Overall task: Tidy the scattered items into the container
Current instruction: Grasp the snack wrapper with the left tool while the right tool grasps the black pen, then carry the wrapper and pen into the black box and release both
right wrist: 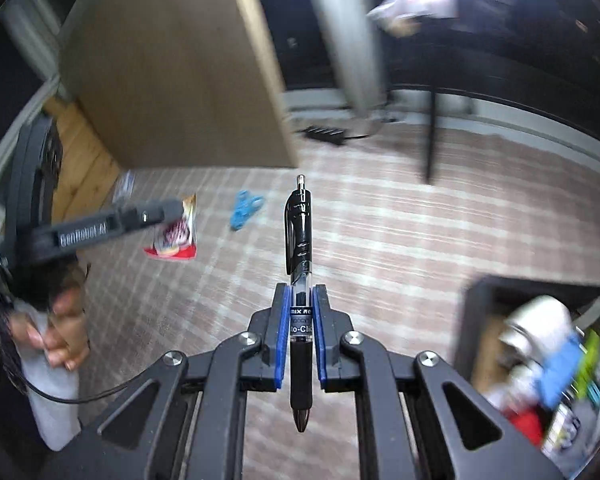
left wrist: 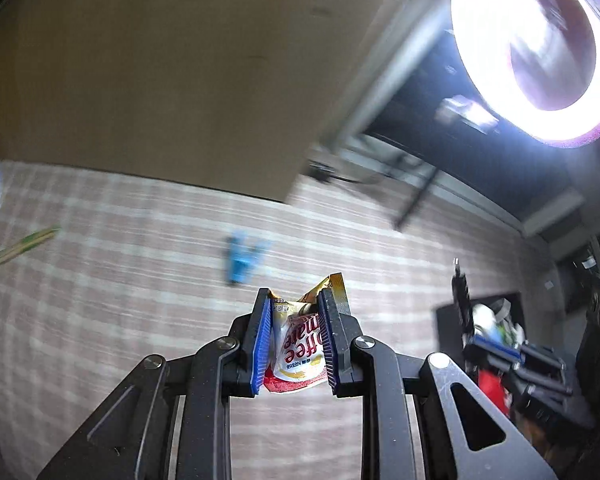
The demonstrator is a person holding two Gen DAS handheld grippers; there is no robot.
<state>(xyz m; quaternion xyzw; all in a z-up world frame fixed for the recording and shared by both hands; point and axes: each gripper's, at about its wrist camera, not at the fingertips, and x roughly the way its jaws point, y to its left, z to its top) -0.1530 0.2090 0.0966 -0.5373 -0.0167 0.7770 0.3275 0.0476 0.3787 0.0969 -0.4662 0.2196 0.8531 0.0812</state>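
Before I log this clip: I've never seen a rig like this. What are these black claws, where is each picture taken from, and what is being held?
There is no robot here. A person holds a hand-operated gripper in each hand, and each carries a wide-angle camera looking forward along its two fingers. That is why each picture shows black linkages and blue pads at the bottom.

In the left wrist view, the left gripper is shut on a crumpled coffee creamer sachet.

In the right wrist view, the right gripper is shut on a black click pen. At its left edge you see the other gripper and the person's hand.

Below lies a checked cloth with a blue clip on it. The black container at lower right already holds several items, too blurred to name.
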